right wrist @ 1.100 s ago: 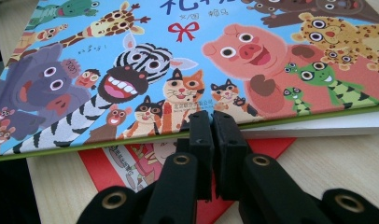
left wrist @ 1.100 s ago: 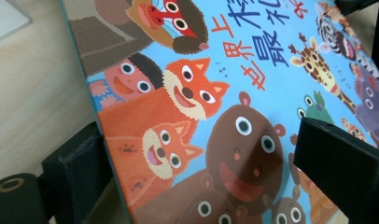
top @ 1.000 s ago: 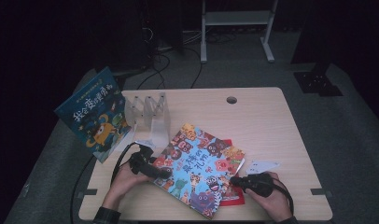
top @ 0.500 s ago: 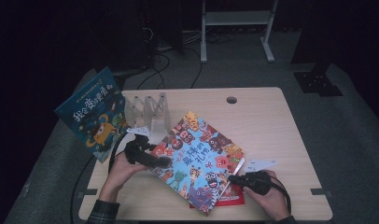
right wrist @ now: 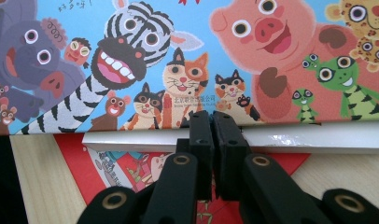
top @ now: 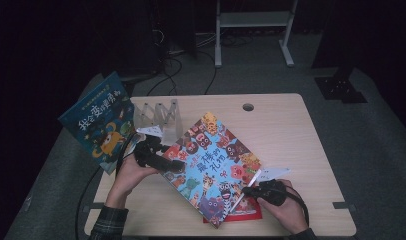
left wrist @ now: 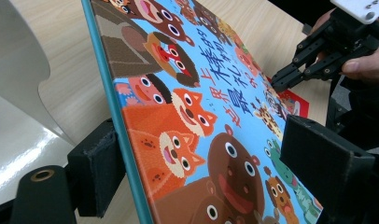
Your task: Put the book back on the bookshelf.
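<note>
A picture book (top: 211,165) with cartoon animals on a blue cover stands tilted, its left edge raised off the table. My left gripper (top: 177,165) is shut on that raised edge; its jaws have just been closing with the book (left wrist: 201,116) between the pads (left wrist: 96,163). My right gripper (top: 246,190) is shut with nothing in it, its tips against the book's lower edge (right wrist: 178,56). A red book (top: 243,210) lies flat under that edge. In the right gripper view my right gripper (right wrist: 213,121) points at the white page block.
A white zigzag book rack (top: 161,117) stands at the table's back left, with a dark blue picture book (top: 98,122) leaning at its left end. The wooden table (top: 291,135) has a cable hole (top: 248,107) near its far edge. A metal stand stands on the floor behind.
My left gripper has risen with the book's left edge, so the book has gone from lying flat to tilted, pivoting on its lower right edge. The right gripper has stayed in place.
</note>
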### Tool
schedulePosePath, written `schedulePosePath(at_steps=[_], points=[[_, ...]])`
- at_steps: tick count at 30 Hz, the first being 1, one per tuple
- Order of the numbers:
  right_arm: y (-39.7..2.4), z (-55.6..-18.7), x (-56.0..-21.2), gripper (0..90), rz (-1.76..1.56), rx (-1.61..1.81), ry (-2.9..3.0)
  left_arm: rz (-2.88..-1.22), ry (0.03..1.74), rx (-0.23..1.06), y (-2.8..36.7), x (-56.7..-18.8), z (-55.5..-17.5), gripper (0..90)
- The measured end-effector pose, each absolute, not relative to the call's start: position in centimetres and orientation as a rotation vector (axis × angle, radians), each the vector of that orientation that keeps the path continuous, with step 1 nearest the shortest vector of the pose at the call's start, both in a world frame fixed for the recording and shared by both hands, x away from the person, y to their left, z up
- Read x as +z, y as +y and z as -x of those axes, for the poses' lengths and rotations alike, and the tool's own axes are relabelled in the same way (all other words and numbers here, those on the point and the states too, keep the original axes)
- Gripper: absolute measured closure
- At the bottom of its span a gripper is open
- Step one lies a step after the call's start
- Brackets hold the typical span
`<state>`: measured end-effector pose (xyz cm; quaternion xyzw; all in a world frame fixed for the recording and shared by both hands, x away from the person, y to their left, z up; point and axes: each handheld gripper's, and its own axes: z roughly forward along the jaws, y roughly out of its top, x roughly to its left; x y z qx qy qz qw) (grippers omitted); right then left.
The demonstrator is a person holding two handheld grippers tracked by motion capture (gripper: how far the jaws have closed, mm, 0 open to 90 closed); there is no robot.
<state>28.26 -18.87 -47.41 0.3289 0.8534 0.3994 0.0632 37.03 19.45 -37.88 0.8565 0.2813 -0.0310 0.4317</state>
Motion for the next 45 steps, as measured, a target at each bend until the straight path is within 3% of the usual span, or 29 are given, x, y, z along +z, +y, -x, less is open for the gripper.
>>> schedulePosePath(at_steps=[11, 24, 35, 38, 45], points=[[-17.9, -29.3, -47.1, 86.3, -1.003, 1.206, 2.585, -2.131, 0.691, -0.039, 19.6, -36.4, -37.5, 19.0], [-16.3, -29.4, -47.3, 86.7, -0.984, 1.199, 2.552, -2.153, 0.639, 0.006, 19.1, -32.6, -38.1, 44.1], [-15.5, -29.5, -47.4, 88.7, -0.927, 1.217, 2.553, -2.244, 0.631, -0.027, 16.9, -29.8, -38.8, 51.7], [-15.4, -29.6, -47.5, 88.7, -0.929, 1.225, 2.551, -2.307, 0.589, -0.095, 15.5, -29.7, -38.9, 58.9], [-14.8, -29.8, -47.5, 88.6, -0.903, 1.216, 2.542, -2.361, 0.616, -0.074, 14.7, -29.0, -38.9, 64.1]])
